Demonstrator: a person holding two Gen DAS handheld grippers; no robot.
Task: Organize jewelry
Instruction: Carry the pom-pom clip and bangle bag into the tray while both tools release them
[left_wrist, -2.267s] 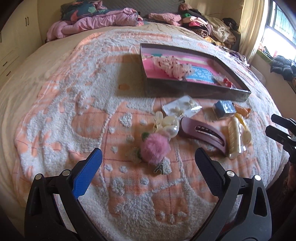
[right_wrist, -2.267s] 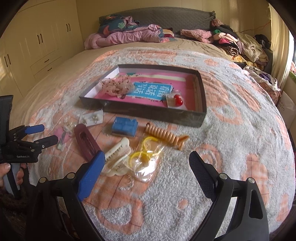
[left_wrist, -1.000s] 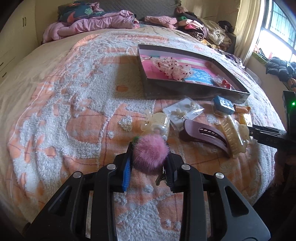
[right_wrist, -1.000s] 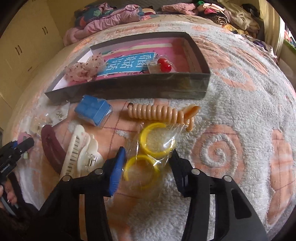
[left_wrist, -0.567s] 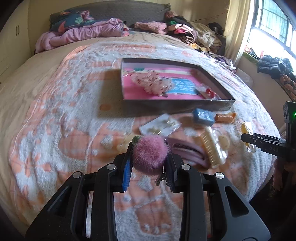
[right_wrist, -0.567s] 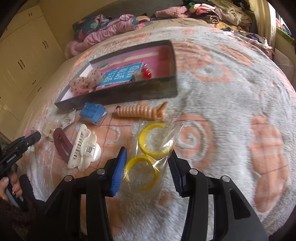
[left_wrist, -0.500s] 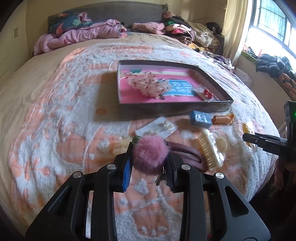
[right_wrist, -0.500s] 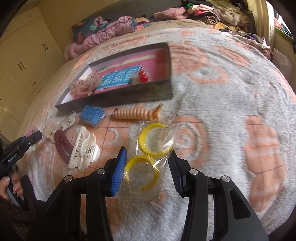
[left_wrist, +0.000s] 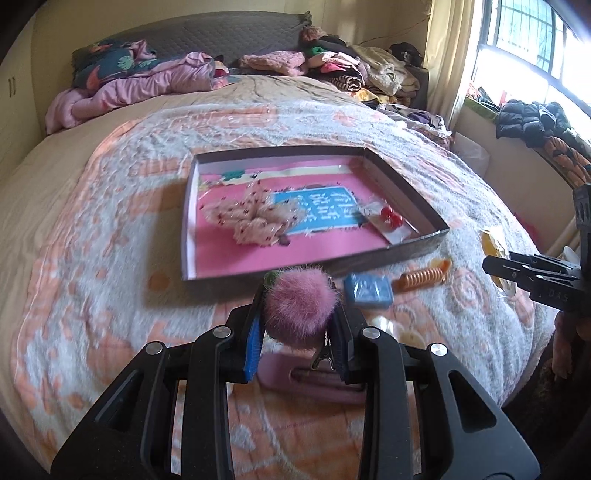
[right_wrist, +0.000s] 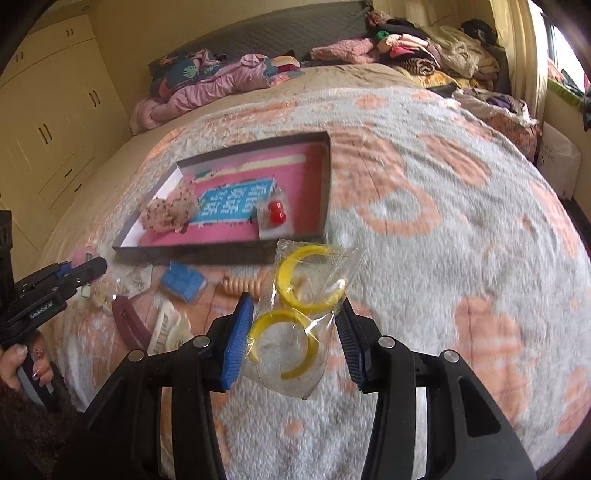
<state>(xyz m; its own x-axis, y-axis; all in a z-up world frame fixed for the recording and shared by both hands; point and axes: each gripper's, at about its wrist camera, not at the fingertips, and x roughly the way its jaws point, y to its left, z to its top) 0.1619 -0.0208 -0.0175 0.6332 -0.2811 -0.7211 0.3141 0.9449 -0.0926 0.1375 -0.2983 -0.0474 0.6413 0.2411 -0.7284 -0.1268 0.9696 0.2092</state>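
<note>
My left gripper (left_wrist: 297, 314) is shut on a pink pom-pom hair clip (left_wrist: 300, 304) and holds it above the bed, just short of the near wall of the pink-lined tray (left_wrist: 413, 247). My right gripper (right_wrist: 291, 332) is shut on a clear bag of yellow bangles (right_wrist: 299, 314) and holds it lifted near the tray's front right corner (right_wrist: 325, 221). The tray holds a frilly scrunchie (left_wrist: 255, 218), a blue card (left_wrist: 321, 210) and a packet with red beads (left_wrist: 391, 218).
On the bedspread before the tray lie a blue box (left_wrist: 367, 291), an orange spiral clip (left_wrist: 421, 277), a maroon hair clip (right_wrist: 127, 321), a cream claw clip (right_wrist: 166, 328) and a small earring packet (right_wrist: 136, 280). Clothes are piled at the headboard (left_wrist: 332, 70). Wardrobes (right_wrist: 48, 122) stand to the left.
Both grippers closed on their items and lifted them off the bed. Both have since moved forward toward the tray, which now sits closer in both views.
</note>
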